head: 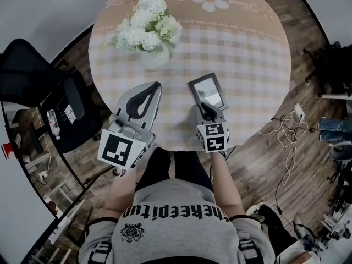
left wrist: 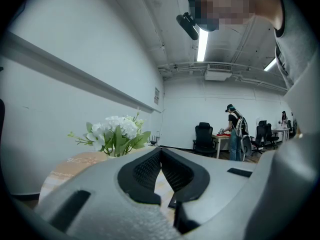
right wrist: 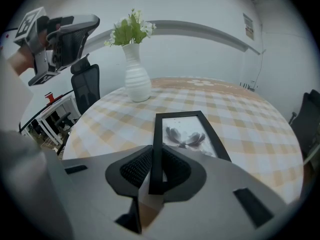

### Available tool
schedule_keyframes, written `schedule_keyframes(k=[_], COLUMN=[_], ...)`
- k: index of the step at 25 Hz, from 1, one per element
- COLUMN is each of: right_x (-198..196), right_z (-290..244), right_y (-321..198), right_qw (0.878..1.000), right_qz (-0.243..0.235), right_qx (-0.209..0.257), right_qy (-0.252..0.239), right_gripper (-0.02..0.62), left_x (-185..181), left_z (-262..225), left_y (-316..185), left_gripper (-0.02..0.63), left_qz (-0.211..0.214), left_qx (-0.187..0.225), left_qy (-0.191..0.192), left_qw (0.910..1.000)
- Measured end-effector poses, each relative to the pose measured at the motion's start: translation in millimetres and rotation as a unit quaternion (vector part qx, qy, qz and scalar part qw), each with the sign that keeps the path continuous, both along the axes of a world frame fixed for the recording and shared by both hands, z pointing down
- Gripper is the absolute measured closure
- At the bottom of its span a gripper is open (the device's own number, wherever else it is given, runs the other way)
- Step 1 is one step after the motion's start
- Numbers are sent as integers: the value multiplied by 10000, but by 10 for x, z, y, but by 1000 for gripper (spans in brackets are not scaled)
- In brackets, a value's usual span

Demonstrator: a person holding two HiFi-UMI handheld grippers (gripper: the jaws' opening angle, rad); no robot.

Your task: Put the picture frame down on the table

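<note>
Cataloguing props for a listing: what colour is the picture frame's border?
Black. The picture frame shows best in the right gripper view.

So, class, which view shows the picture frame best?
Right gripper view: the frame is close, print clear, its edge in the right gripper. Head view shows it small; left gripper view, not clearly at all.

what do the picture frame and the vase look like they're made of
The picture frame has a thin black matte border, probably painted wood or plastic. The pale sheen over the print suggests a glass or acrylic front. The vase is white, ribbed and softly glossy, so it is likely glazed ceramic, though plastic can't be ruled out.
</note>
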State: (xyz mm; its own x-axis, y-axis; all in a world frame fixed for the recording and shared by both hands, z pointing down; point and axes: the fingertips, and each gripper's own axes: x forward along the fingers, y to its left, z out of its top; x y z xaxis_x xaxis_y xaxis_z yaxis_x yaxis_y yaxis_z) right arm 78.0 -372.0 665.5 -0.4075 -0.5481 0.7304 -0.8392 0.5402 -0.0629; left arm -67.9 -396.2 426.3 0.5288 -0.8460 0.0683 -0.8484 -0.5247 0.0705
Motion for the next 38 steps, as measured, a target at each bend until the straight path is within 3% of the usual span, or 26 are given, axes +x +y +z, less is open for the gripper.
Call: schedule_keyframes(k=[11, 14, 17, 27, 38], right_x=[6, 10, -4, 87, 83], right_z=[-191, -356, -544, -1295, -1999], right_y=[-5, 13, 61, 295, 741], right_qw=[9975, 9956, 9931, 9763, 9565], right_qz=[276, 306, 339, 746, 878], right_qx=[478, 708, 878, 1676, 2440], right_qy=[-436, -531, -699, -1145, -1340], right_gripper=[519, 578, 589, 591, 591], left_x=[-51, -15, 42, 218, 347], left_z=[-86, -142, -219, -439, -628], left_y=[143, 212, 290, 615, 1060], left_gripper=[591, 591, 591, 591, 591], left_qz=[4, 88, 208, 651, 1106], left_qx=[92, 150, 235, 525, 785], left_qy=[-60, -66, -52, -33, -40], left_qw=[9999, 9998, 9995, 9965, 9908])
